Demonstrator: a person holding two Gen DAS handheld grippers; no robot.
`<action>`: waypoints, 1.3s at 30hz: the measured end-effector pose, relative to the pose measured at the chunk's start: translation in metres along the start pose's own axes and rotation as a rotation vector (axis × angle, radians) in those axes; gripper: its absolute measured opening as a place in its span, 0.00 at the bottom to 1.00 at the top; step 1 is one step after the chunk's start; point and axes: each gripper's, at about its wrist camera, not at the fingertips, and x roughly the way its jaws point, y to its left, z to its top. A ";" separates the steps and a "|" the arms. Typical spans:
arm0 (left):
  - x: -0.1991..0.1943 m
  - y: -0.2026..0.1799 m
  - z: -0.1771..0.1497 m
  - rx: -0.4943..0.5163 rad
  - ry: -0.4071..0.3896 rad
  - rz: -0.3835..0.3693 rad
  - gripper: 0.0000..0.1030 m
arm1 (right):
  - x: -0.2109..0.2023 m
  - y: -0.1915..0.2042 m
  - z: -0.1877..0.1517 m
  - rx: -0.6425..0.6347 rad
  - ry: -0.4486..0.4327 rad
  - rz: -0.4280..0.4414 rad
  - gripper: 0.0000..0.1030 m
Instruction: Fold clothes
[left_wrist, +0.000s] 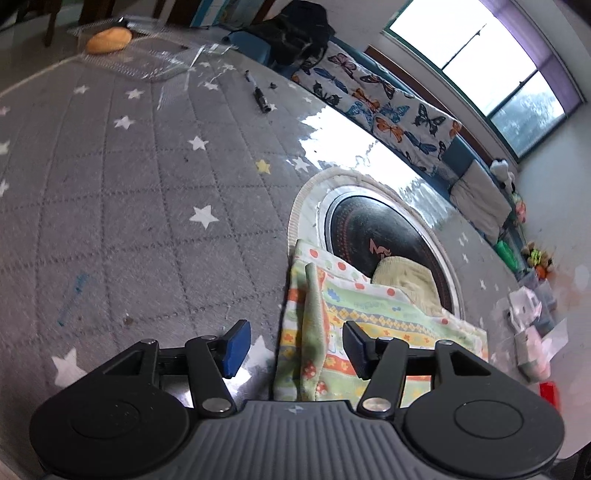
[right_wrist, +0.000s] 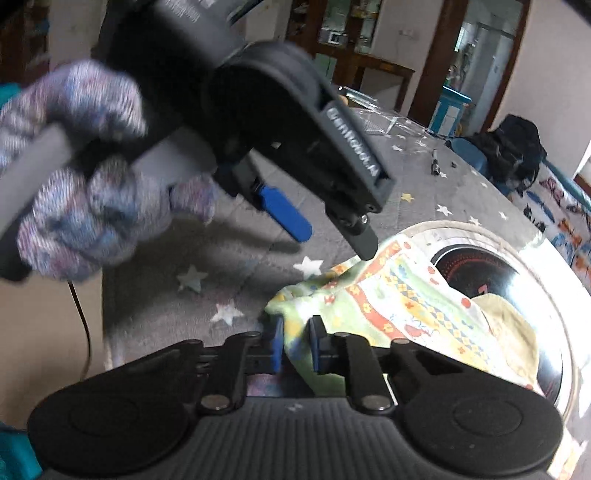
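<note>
A patterned green, orange and white cloth (left_wrist: 354, 321) lies partly folded on a grey star-print table cover, its far end over a round black cooktop (left_wrist: 384, 240). My left gripper (left_wrist: 295, 349) is open just above the cloth's near edge, its blue pads either side of a raised fold. In the right wrist view my right gripper (right_wrist: 295, 347) is shut on a corner of the cloth (right_wrist: 388, 295). The left gripper (right_wrist: 332, 236) hangs open above the cloth's far edge, held by a gloved hand (right_wrist: 81, 184).
A yellow-cream garment (left_wrist: 406, 280) lies on the cooktop beside the cloth. A clear plastic tray with an orange bun (left_wrist: 109, 38) and a black marker (left_wrist: 260, 98) lie at the far end. A butterfly-print bench (left_wrist: 388, 107) runs along the table's right.
</note>
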 end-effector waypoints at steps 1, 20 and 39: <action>0.001 0.001 0.000 -0.025 0.005 -0.016 0.58 | -0.003 -0.002 0.000 0.014 -0.009 0.003 0.12; 0.036 -0.010 -0.006 -0.194 0.076 -0.102 0.37 | -0.037 -0.040 -0.002 0.186 -0.123 0.060 0.09; 0.042 -0.008 -0.004 -0.168 0.085 -0.073 0.12 | -0.078 -0.105 -0.059 0.380 -0.061 -0.154 0.23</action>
